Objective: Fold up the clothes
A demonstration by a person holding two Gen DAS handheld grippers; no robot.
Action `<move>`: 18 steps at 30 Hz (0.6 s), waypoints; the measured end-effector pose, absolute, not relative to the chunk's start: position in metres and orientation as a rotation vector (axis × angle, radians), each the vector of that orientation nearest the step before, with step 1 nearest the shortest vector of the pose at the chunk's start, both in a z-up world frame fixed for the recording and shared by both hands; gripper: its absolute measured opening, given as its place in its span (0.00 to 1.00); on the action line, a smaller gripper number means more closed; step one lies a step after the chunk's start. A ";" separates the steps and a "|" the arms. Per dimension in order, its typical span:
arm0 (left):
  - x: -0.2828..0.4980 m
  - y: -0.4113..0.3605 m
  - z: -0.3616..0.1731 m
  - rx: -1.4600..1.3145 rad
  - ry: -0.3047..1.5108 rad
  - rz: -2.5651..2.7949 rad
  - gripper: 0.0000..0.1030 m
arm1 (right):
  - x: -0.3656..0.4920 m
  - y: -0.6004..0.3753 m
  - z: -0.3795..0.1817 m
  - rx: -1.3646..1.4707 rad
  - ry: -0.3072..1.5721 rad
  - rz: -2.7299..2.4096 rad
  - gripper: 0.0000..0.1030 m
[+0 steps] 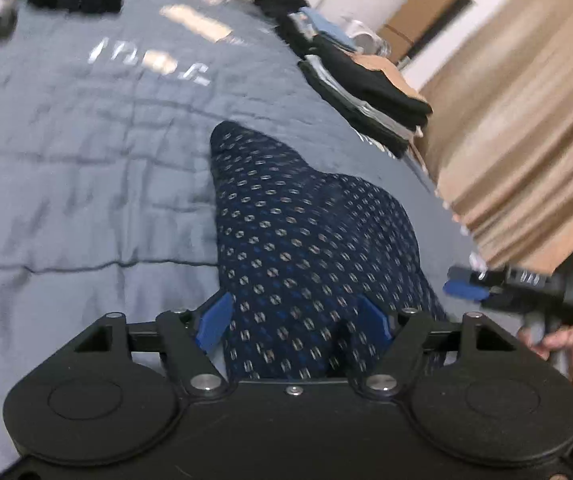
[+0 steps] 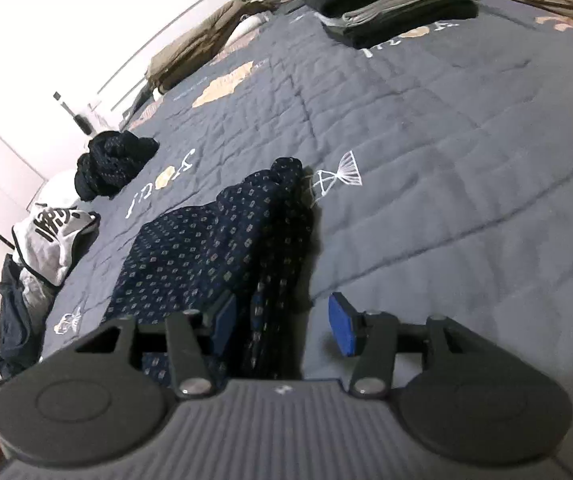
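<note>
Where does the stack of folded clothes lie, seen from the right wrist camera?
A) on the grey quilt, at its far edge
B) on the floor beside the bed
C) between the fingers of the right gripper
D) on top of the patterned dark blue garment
A: the stack of folded clothes rests on the grey quilt at its far edge, well beyond the patterned dark blue garment.

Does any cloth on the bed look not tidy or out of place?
Yes. The patterned navy garment lies bunched, one end humped up. A dark crumpled garment sits loose on the quilt, unlike the neat folded stack.
</note>
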State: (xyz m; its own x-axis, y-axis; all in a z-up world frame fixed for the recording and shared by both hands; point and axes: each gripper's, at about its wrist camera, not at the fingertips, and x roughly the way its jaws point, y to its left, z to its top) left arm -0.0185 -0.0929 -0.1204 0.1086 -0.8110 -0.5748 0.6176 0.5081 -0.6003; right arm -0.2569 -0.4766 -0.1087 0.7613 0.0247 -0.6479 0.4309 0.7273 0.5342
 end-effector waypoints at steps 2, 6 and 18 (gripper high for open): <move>-0.007 -0.094 -0.134 -0.294 1.049 -1.084 0.67 | -0.247 -0.482 -0.112 0.748 0.670 -0.231 0.49; 0.015 -0.100 -0.151 -0.376 1.112 -1.121 0.72 | -0.230 -0.497 -0.123 0.815 0.654 -0.231 0.49; 0.014 -0.147 -0.173 -0.376 1.126 -1.218 0.87 | -0.211 -0.495 -0.137 0.812 0.695 -0.283 0.49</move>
